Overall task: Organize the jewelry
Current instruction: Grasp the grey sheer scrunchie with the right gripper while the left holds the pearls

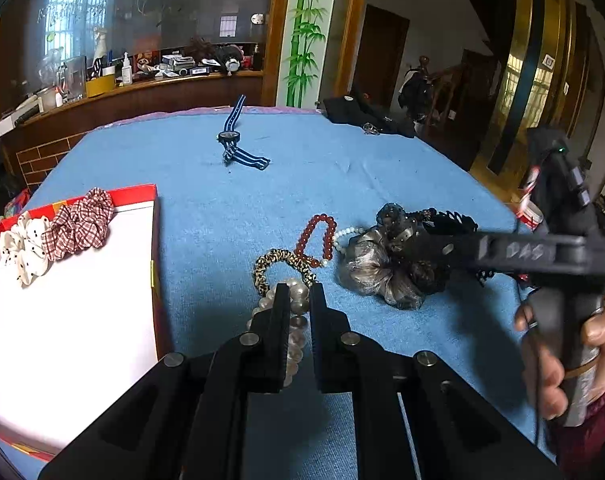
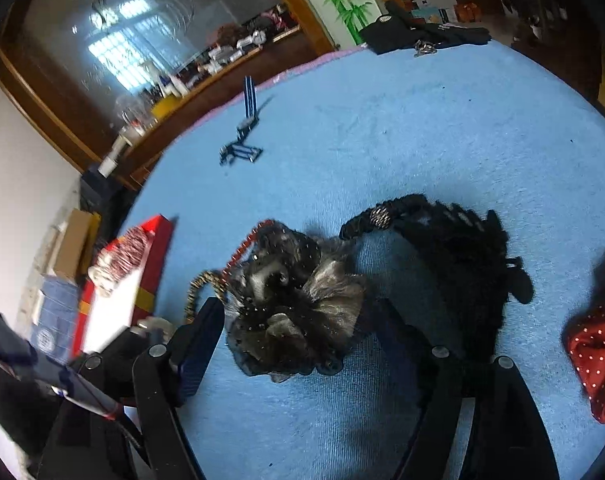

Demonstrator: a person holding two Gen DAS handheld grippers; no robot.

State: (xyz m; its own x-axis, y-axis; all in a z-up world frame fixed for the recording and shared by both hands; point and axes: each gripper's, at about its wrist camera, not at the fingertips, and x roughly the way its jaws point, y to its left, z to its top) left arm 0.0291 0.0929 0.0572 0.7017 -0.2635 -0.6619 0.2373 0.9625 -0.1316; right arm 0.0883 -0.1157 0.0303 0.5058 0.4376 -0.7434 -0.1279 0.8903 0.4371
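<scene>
**A:** Hovering low over the blue cloth (image 1: 342, 168), the left gripper (image 1: 299, 294) has its jaws nearly together, just a narrow slot between them, and the silver bead bracelet (image 1: 294, 320) runs right through that slot. Clamped or only straddled? I can't tell from here.

**B:** And the right gripper (image 2: 298, 320)?

**A:** Wide open. Its fingers stand either side of the grey organza scrunchie (image 2: 298, 308), which sits squarely in the gap, nothing pinched yet. The pile is tight: red bead bracelet (image 1: 320, 240) and leopard hair tie (image 1: 282, 266) lie just to the left-gripper side of the scrunchie, and a black hair claw (image 2: 462, 248) touches it on the other.

**B:** So who's nearer the box?

**A:** The left, clearly. The red box (image 1: 154, 240) lies off to its left, with a plaid scrunchie (image 1: 82, 224) and a white dotted scrunchie (image 1: 22, 252) already inside. The silver strand's long axis runs along the fingers, not across, so a close there looks likely to catch only a few beads. The striped watch (image 1: 234, 140) lies well apart, further up the cloth.
</scene>
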